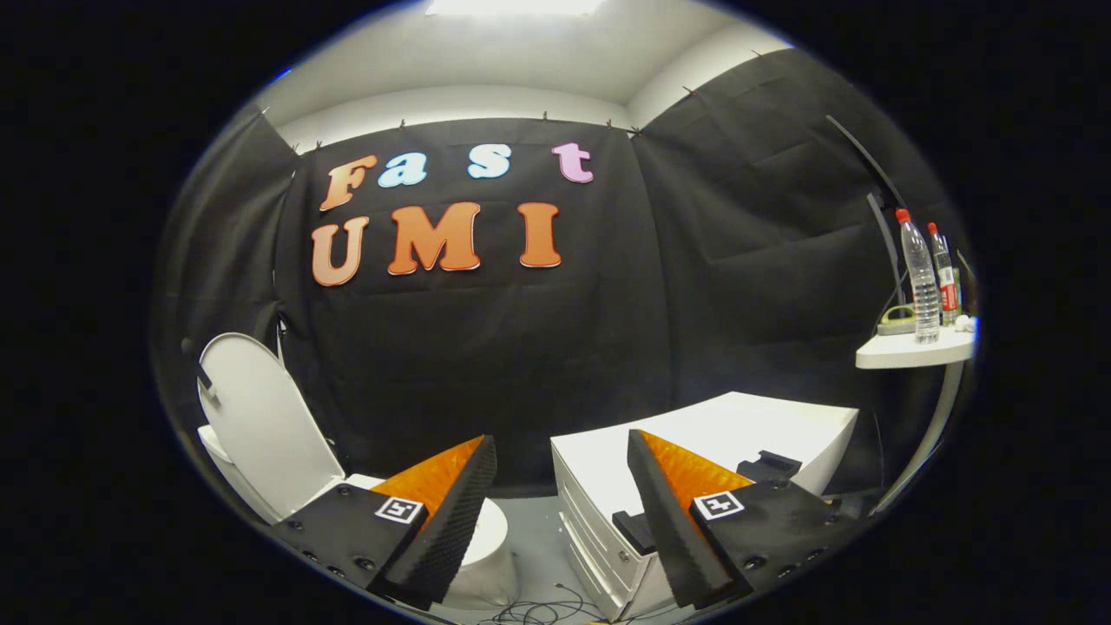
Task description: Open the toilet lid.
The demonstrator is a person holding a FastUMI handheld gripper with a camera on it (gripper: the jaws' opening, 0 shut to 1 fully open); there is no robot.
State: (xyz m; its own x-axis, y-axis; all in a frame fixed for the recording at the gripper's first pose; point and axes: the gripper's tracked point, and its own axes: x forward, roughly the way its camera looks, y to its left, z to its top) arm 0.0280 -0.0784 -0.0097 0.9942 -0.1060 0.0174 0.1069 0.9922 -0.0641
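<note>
Fingers (451, 512) of the gripper (564, 521) are being held wide apart in the gripper view, with nothing clamped or touched between them. Beyond the left finger, the toilet (490, 542) is being shown low on the floor, its bowl partly hidden behind that finger. The toilet lid (260, 417) is being seen raised, standing nearly upright and leaning back toward the black cloth wall (486, 365), well apart from both fingers. Beyond the right finger, a white cabinet (738, 425) is being shown, with drawer fronts facing the gap between the fingers; a small black block (768, 466) is lying near the front edge of the cabinet top, and another dark piece (634, 529) is sitting at its front face. Cables (538, 612) are lying on the grey floor just ahead of the fingers. Farther right, a small white shelf (903, 351) is being carried on a curved stand, and two clear bottles (920, 278) with red caps are standing upright near its outer edge.
</note>
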